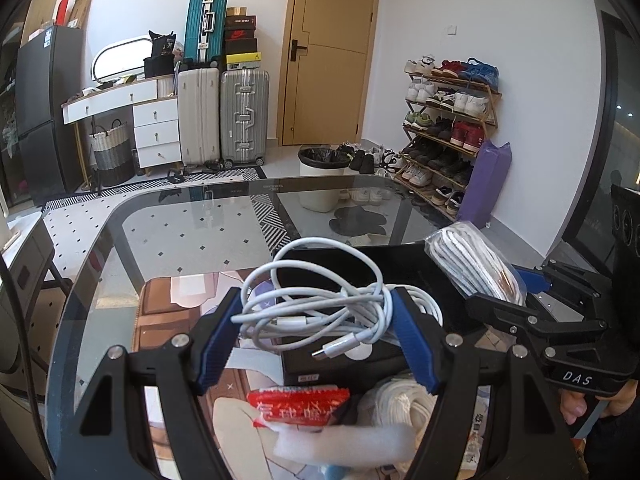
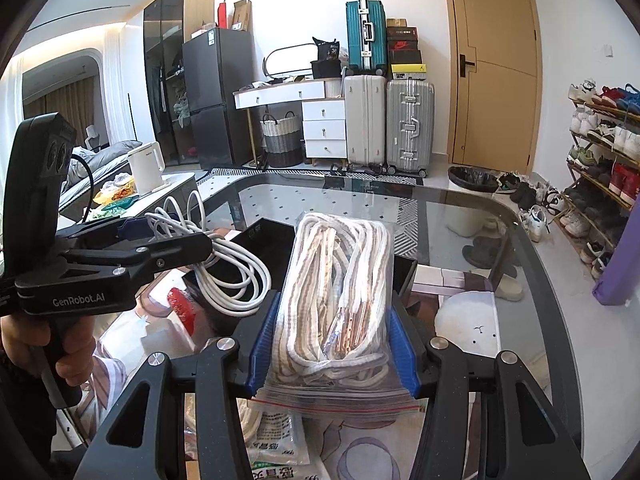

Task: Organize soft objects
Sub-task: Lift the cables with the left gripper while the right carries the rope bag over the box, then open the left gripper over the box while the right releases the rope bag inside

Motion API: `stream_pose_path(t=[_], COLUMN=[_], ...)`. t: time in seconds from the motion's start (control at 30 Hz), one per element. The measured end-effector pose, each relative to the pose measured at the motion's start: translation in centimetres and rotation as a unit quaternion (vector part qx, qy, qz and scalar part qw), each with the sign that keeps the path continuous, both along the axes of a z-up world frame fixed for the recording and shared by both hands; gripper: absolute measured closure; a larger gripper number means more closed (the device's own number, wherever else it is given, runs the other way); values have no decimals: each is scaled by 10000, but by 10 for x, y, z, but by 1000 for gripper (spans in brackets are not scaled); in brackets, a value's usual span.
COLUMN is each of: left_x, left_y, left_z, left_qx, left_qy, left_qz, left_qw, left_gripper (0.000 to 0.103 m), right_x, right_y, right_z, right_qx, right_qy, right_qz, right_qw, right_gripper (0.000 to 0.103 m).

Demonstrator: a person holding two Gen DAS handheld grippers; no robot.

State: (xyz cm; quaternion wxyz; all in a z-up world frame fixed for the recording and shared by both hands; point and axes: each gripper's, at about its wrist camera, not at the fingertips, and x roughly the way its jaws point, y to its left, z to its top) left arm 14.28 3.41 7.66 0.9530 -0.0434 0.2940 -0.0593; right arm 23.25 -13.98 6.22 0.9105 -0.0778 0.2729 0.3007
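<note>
My left gripper (image 1: 316, 328) is shut on a coiled white USB cable (image 1: 320, 300) and holds it above a black box (image 1: 360, 272) on the glass table. The cable also shows in the right wrist view (image 2: 224, 264), with the left gripper (image 2: 160, 240) at the left. My right gripper (image 2: 332, 340) is shut on a clear zip bag of white and tan rope (image 2: 336, 280), held above the table beside the black box (image 2: 272, 236). That bag (image 1: 476, 264) and the right gripper (image 1: 532, 292) show at the right of the left wrist view.
On the glass table (image 1: 180, 232) lie a red packet (image 1: 296, 400), a white rope coil (image 1: 400, 404), white foam (image 1: 340, 440) and a printed mat (image 1: 168, 320). Printed bags (image 2: 276, 440) lie under my right gripper. A white bin (image 1: 320, 176) and shoe rack (image 1: 448, 128) stand behind.
</note>
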Motion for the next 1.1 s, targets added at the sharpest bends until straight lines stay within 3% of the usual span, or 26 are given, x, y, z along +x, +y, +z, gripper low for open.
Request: stream_pose_path(t=[0.27, 0.73, 1.1], left_x=[19, 43, 43], left_y=[-6, -28, -20], left_z=[-11, -34, -41], left_qx=[40, 472, 312], left_qy=[163, 523, 706], left_qz=[-79, -227, -238], left_qw=[9998, 9973, 9967], left_gripper=[30, 30, 30], right_x=[19, 37, 47], right_y=[6, 18, 31], right_z=[-7, -17, -22], right_qx=[60, -28, -256], right_qy=[129, 201, 263], right_qz=[10, 179, 323], right_qw=[9999, 9996, 9988], right_gripper=[52, 52, 52])
